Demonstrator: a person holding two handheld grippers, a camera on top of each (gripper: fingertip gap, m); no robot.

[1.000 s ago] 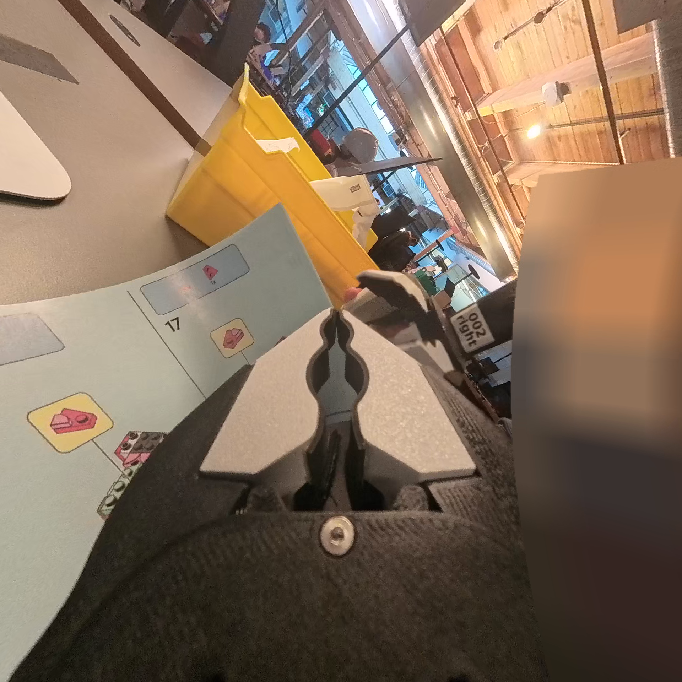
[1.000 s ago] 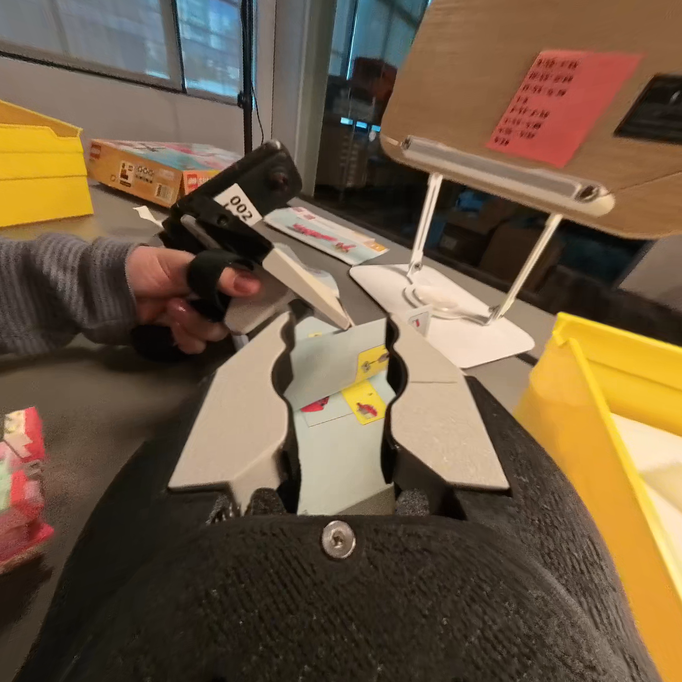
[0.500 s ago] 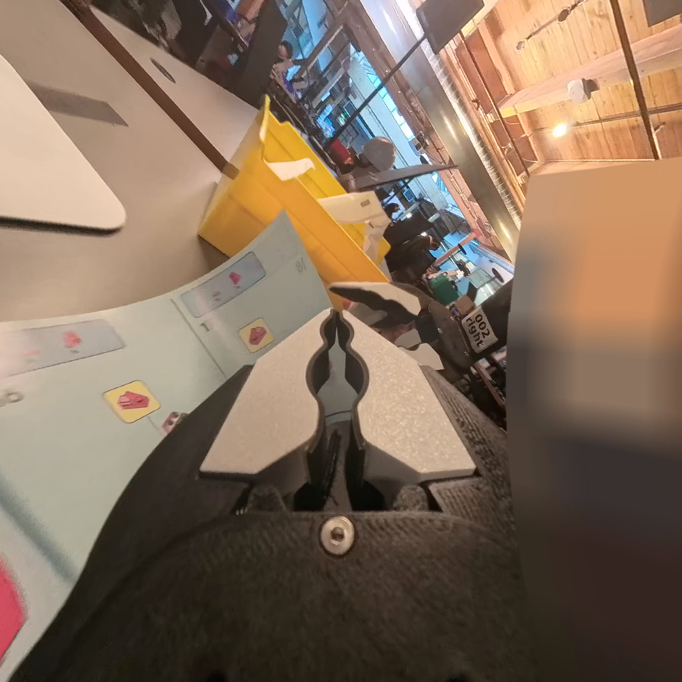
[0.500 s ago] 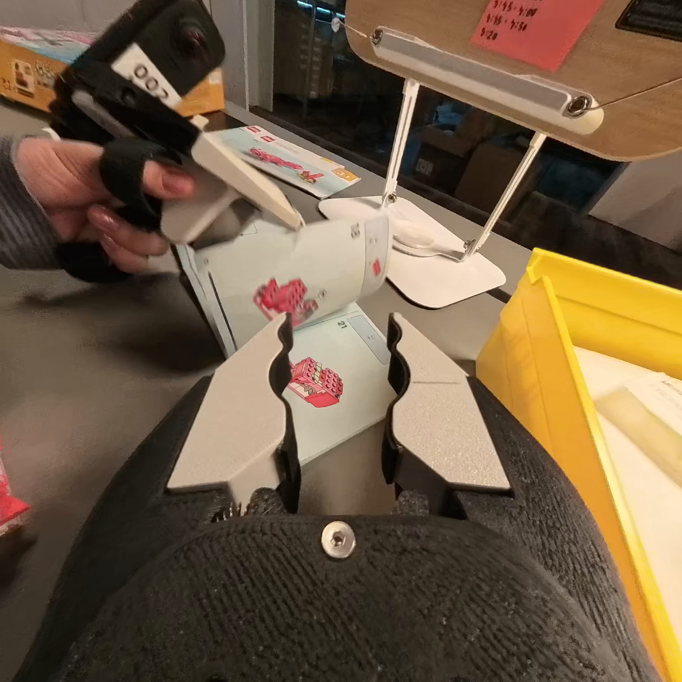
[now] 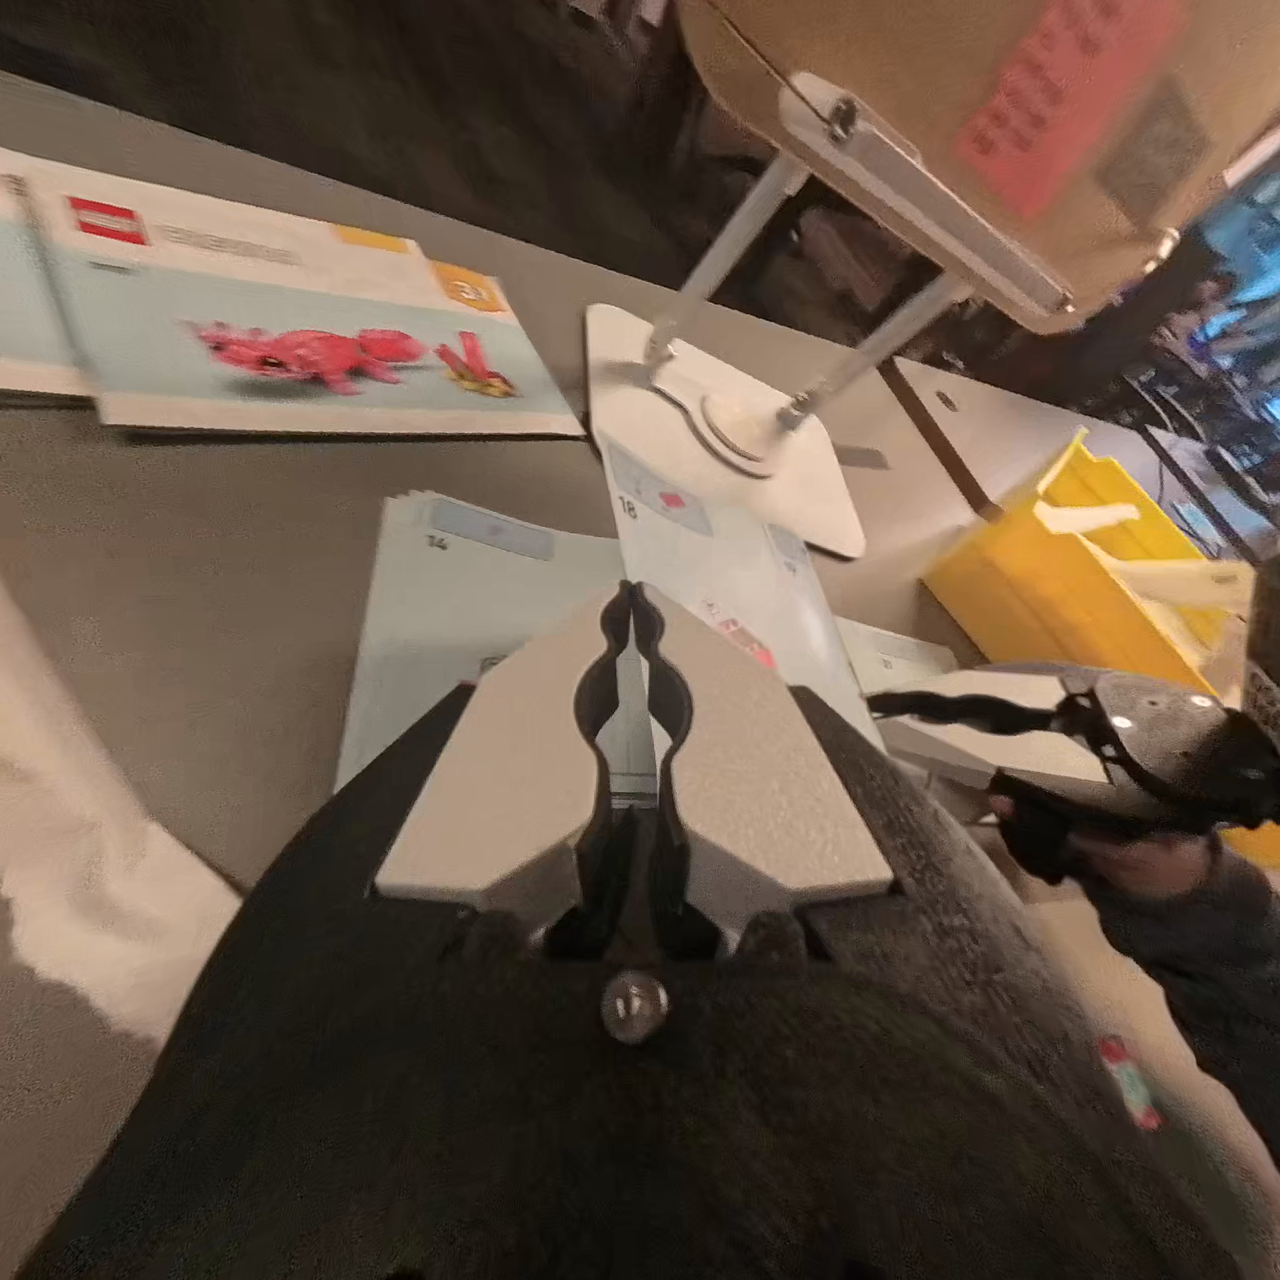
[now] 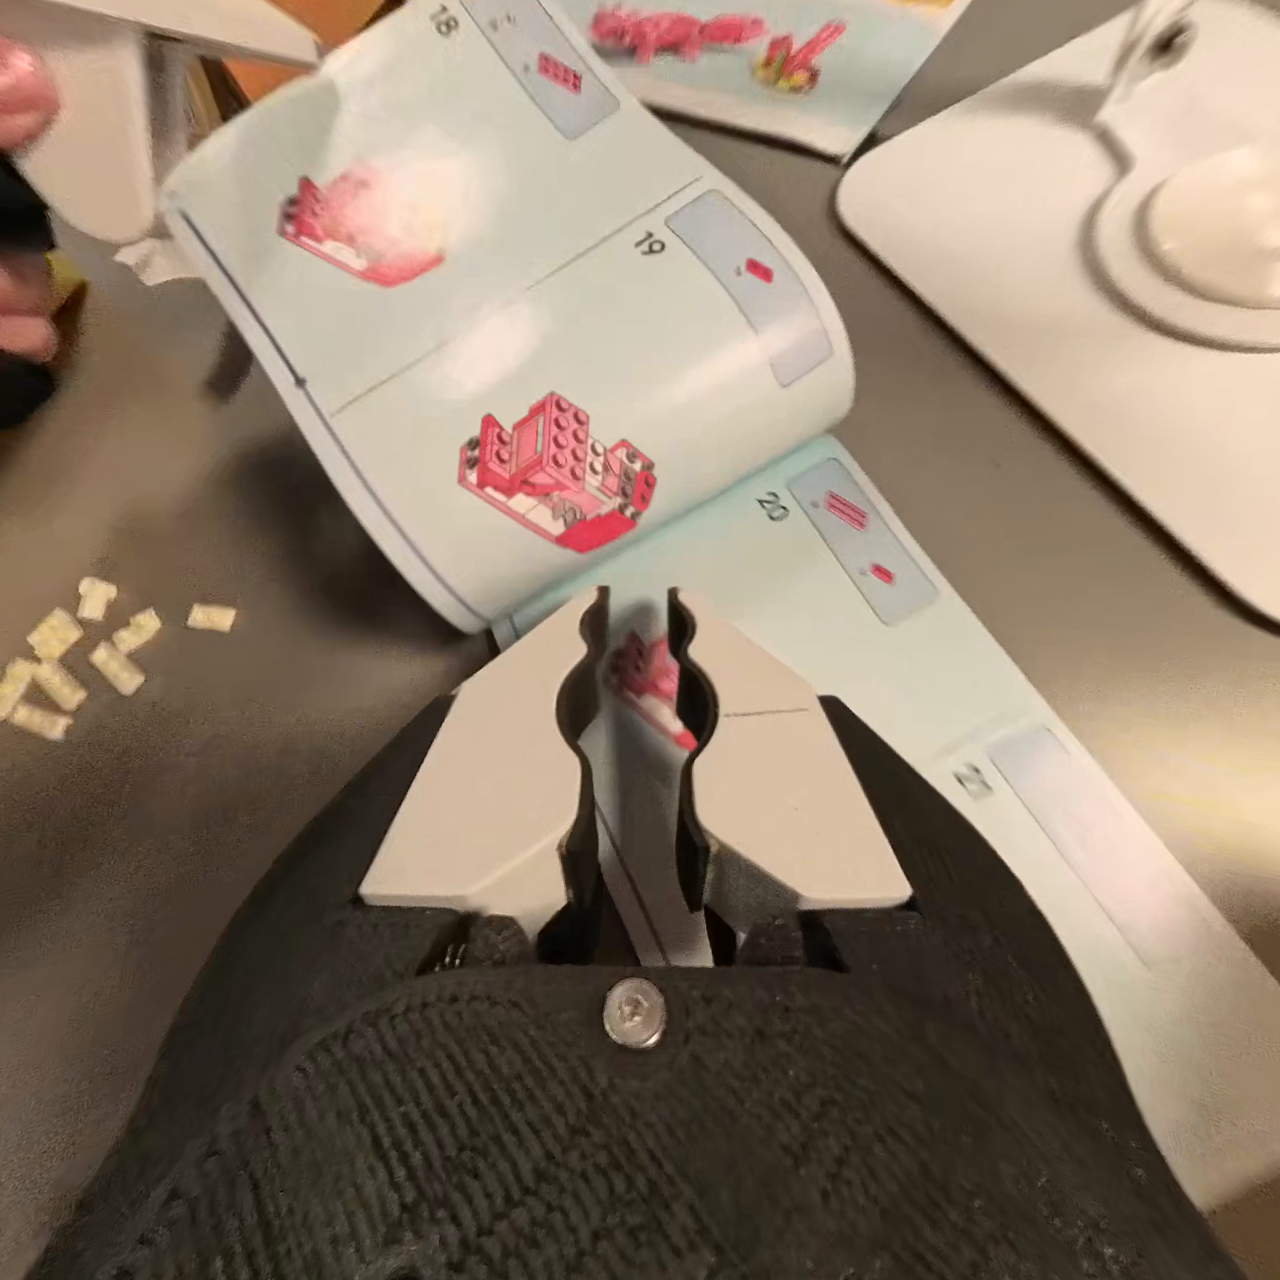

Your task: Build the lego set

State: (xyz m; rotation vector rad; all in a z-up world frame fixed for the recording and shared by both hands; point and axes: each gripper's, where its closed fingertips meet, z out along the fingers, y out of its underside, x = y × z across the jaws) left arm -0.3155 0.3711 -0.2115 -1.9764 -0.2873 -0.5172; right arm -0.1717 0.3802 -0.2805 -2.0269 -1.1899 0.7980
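Yellow bin (image 5: 1080, 596) near the bench's far right, holding pale bagged pieces. Open instruction booklet (image 6: 866, 623) flat on the grey bench (image 6: 173, 796), long axis running toward the white stand base (image 6: 1073, 242). Left claw (image 5: 632, 589) clamped together on a lifted page (image 5: 699, 554). Right claw (image 6: 637, 596) slightly apart over the booklet, gripping nothing. Cream bricks (image 6: 83, 658) scattered toward the left edge.

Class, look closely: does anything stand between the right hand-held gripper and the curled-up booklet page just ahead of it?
Nothing visible does. The right hand-held gripper is over the flat page with its jaws slightly apart. The curled page bulges just beyond its fingertips, with only open air between them.
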